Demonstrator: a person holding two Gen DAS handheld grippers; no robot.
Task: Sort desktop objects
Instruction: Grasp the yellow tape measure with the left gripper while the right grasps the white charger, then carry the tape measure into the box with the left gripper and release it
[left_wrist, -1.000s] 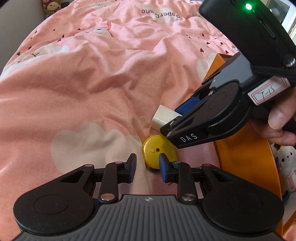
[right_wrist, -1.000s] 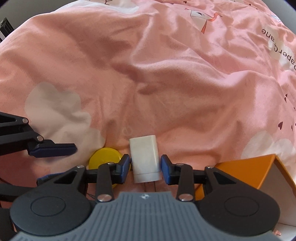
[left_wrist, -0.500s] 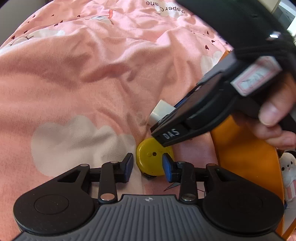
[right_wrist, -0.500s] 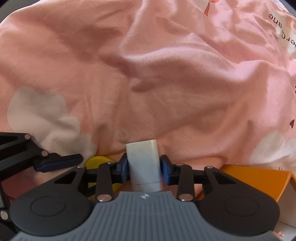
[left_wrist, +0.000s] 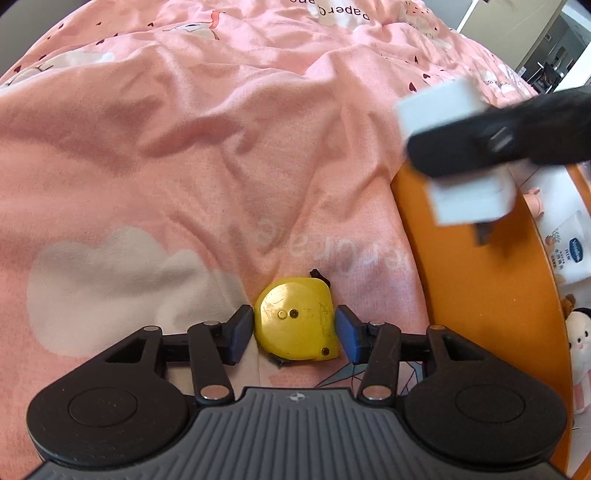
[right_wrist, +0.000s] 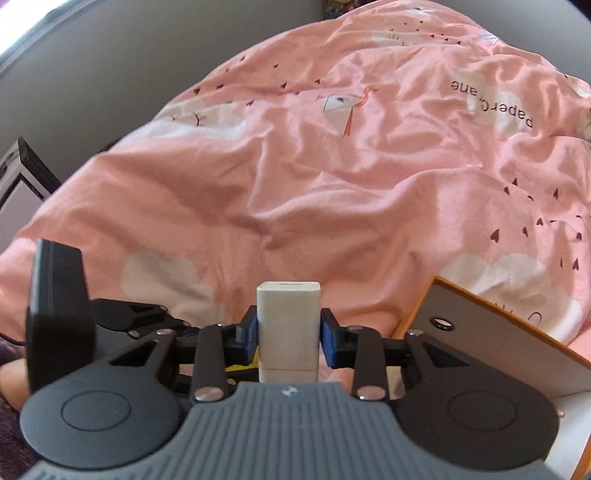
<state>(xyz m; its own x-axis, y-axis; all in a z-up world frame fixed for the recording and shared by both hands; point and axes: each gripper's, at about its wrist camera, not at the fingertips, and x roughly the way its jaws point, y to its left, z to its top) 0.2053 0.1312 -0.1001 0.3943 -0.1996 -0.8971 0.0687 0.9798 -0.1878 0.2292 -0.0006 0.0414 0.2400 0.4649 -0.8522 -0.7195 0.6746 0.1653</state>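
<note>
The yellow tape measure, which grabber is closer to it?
Left. The left gripper has the yellow tape measure between its opening jaws on the bedspread. The right gripper is up by the orange box, holding a white charger.

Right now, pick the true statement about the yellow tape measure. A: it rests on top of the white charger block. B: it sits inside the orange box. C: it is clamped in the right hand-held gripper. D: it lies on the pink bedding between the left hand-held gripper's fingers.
D: the yellow tape measure lies on the pink bedding between the opening fingers of the left hand-held gripper, pads not pressing it.
</note>
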